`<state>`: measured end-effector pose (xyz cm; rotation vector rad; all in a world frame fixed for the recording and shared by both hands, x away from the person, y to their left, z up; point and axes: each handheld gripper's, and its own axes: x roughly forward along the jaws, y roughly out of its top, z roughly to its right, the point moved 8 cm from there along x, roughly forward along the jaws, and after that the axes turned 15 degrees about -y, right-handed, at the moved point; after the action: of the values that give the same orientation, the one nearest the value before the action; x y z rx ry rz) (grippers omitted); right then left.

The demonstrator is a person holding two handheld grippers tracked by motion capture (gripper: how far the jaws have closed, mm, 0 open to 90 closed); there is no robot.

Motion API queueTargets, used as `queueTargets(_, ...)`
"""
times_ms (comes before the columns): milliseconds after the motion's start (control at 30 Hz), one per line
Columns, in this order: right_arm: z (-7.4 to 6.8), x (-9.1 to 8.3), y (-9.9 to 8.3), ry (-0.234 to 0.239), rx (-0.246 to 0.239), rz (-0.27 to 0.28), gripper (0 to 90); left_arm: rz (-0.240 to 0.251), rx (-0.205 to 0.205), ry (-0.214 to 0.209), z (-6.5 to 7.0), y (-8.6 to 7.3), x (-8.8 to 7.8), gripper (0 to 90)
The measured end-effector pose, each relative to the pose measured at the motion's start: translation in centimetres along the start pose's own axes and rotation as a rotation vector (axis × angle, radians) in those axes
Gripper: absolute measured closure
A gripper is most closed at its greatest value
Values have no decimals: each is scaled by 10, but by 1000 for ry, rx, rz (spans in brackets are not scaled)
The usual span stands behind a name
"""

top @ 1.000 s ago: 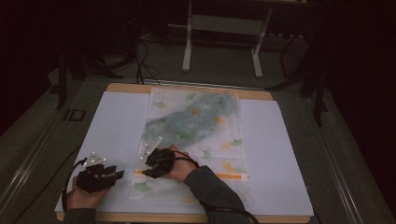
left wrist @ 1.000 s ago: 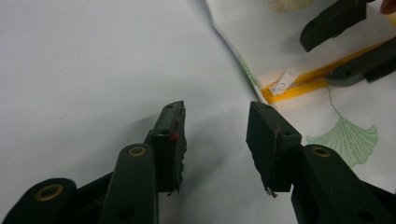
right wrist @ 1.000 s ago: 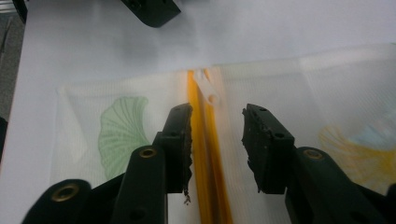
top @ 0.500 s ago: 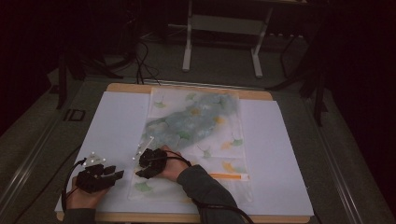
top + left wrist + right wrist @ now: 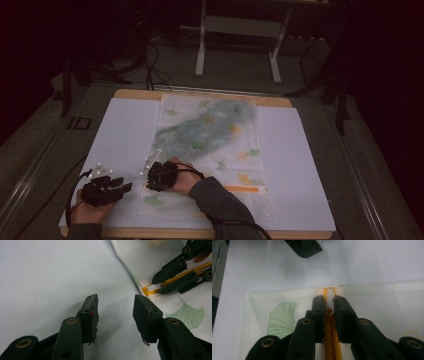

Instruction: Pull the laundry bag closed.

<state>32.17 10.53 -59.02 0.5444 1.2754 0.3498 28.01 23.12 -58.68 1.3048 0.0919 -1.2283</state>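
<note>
A white mesh bag (image 5: 235, 150) printed with ginkgo leaves lies flat on the white sheet (image 5: 120, 130), with bluish cloth (image 5: 200, 132) inside it. An orange zipper (image 5: 242, 189) runs across its near end. My right gripper (image 5: 329, 305) is at the zipper's left end; its jaws have just been closing and now pinch the white zipper pull (image 5: 330, 301). The left gripper view shows that same pull (image 5: 151, 287) between the right gripper's tips. My left gripper (image 5: 115, 312) rests on the bare sheet just left of the bag's edge, open with nothing between its fingers.
The sheet covers a wooden board (image 5: 135, 94) whose edge shows at the back. A metal stand (image 5: 240, 30) and cables (image 5: 150, 60) are on the dark floor beyond. White sheet lies bare on both sides of the bag.
My right gripper has slid a little left along the zipper to the bag's left edge, and its jaws have closed. The left hand has stayed put.
</note>
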Motion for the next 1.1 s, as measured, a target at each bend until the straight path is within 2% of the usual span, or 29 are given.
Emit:
queueTargets(300, 0, 4, 3, 7, 17, -3, 824, -3, -1, -3, 1, 0, 0, 552)
queueTargets(500, 1, 2, 3, -17, 2, -23, 834, -19, 13, -11, 5, 1, 2, 552)
queueTargets(700, 2, -2, 1, -24, 4, -15, 835, -21, 13, -16, 7, 1, 2, 552)
queueTargets(900, 3, -7, 1, -37, -2, -15, 835, -20, 16, -41, 13, 4, 3, 552)
queueTargets(1100, 3, -11, 0, -47, -12, -9, 836, 1, 3, -93, 23, 10, 2, 555)
